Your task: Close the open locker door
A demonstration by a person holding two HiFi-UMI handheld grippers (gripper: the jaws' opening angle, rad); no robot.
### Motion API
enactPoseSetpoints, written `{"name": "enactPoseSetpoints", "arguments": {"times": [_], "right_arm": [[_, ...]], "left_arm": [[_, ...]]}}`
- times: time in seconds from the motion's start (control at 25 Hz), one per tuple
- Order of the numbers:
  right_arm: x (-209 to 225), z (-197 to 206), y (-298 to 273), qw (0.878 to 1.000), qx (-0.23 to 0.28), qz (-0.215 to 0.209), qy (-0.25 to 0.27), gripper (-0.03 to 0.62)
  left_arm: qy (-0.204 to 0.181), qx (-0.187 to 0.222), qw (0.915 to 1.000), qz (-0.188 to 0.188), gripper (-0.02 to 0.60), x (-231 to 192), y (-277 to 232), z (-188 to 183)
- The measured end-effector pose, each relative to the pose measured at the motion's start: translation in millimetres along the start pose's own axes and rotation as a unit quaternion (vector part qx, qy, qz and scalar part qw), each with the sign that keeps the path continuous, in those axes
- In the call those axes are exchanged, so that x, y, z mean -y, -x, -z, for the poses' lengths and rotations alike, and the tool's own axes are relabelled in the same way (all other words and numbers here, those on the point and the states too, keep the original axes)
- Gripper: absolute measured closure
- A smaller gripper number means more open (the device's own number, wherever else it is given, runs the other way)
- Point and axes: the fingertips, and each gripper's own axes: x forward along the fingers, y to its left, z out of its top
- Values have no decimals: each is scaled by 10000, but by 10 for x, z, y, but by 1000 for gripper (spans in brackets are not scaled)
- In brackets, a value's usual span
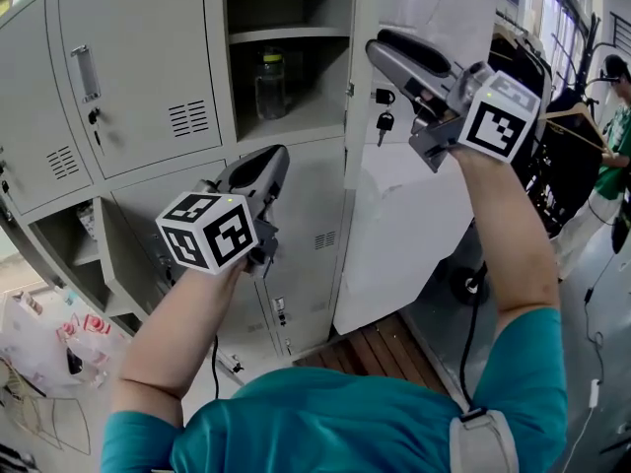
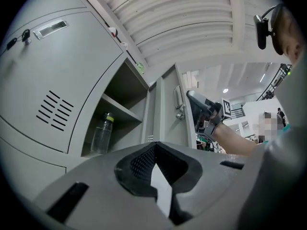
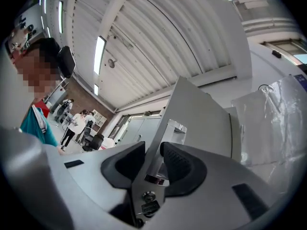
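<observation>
Along the grey locker bank (image 1: 138, 77), from the left:
- Left gripper (image 1: 261, 166): raised before the closed doors, jaws together on nothing.
- Open compartment (image 1: 296, 8): upper middle, with a clear bottle (image 1: 270, 85) upright on its shelf.
- Locker door (image 1: 394, 235): swung wide open, key (image 1: 385, 121) hanging in its lock.
- Right gripper (image 1: 383, 49): pads clamped on that door's lock-side edge, just above the lock.

A strip light (image 3: 100, 49) glows on the ribbed ceiling (image 3: 158, 37)
</observation>
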Motion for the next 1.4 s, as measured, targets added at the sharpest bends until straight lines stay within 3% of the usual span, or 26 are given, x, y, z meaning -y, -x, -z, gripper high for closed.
{"name": "enactPoseSetpoints", "arguments": {"times": [0.6,0.64,0.72,1.4], "right_arm": [[-108,381,-1147,9936,-447,833,621,485],[-88,406,-1207,9928,-462,902,645,493],[-19,461,-1301,9905,-489,1082,689,592],[350,1060,-2017,9819,-1013,1496,578,592]], "left_arm": [[-155,94,9986,-499,578,-329,569,-140],[-172,92,9984,-530,578,-346,602,-145],[-198,79,9981,-578,578,-369,663,-150],[-236,58,9958,-884,578,-555,988,-180]]}}
